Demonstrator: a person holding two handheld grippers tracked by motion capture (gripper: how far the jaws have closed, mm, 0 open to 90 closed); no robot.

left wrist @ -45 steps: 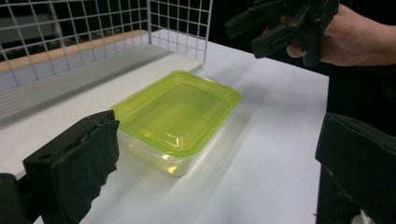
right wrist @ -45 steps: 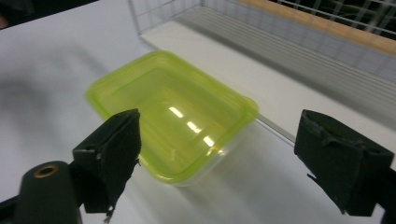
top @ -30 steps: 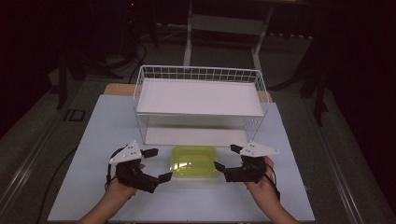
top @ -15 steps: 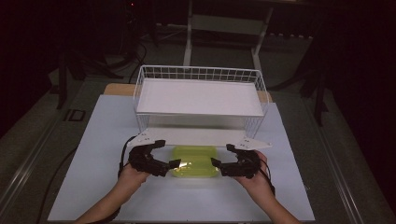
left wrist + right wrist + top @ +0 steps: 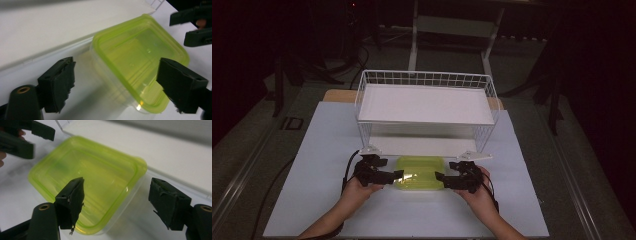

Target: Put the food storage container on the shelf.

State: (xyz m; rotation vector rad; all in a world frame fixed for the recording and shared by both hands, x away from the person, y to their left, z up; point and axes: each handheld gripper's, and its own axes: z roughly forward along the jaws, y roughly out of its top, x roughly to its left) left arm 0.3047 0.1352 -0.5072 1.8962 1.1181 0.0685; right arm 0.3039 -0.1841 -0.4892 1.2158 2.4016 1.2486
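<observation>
Lying before the wire shelf (image 5: 424, 105), the green box (image 5: 419, 173) sits between left tongs (image 5: 396, 174) and right tongs (image 5: 441, 177), both just narrowing yet still agape, gripping nothing.

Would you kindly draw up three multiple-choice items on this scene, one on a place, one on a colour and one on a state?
1. Where does the lidded container stand?
A. On the wire shelf rack's upper board
B. On the table in front of the wire shelf rack
C. On the floor left of the table

2. What colour is the container's lid?
A. Yellow-green
B. Red
C. Dark blue

3. How do the left gripper and right gripper stand?
A. Both clamped on the rack's wire rim
B. Both lying loose on the table
C. Both open, one at each end of the container

Answers: 1 B, the high view shows it on the white table before the rack. 2 A, both gripper views show a yellow-green lid. 3 C, the jaws have just been closing, yet their pads remain clear of the container.
</observation>
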